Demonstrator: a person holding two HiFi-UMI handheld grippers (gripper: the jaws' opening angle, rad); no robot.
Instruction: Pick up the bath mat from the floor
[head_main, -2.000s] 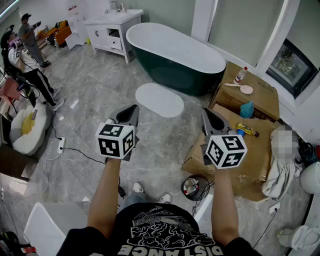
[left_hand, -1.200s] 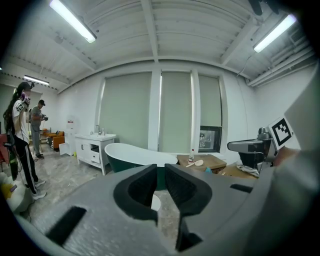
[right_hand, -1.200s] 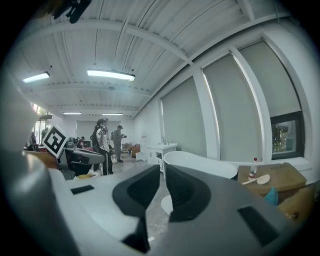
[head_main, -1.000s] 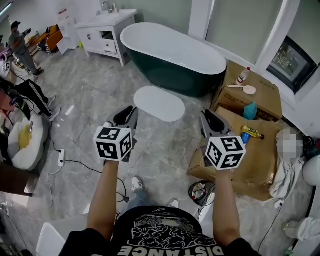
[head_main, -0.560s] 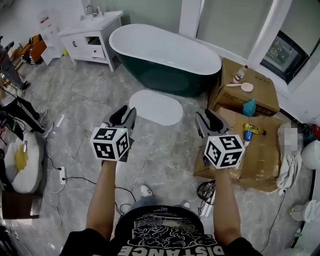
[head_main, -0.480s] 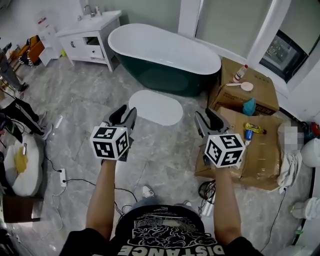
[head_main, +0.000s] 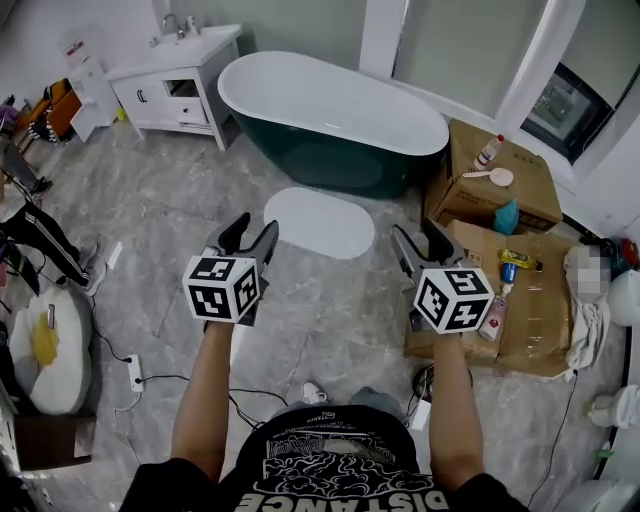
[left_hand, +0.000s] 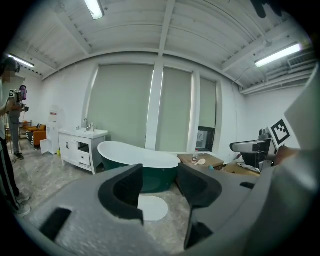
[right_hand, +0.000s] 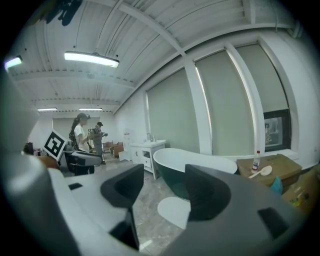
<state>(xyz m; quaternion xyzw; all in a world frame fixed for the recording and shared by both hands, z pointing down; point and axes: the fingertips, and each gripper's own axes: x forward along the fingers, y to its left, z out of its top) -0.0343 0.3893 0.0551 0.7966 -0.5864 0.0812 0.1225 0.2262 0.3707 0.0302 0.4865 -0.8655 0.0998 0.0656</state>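
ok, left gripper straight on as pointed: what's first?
Probably the white oval bath mat, between the empty jaws of the left gripper, which have just been opening; way looks free, depth unclear.

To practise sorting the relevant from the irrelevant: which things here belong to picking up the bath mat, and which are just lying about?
Belong to the job: bath mat on the floor; left gripper and right gripper, jaws just opening, nothing between them.
Lying about: bathtub, white vanity, cardboard boxes, bottle, power strip.
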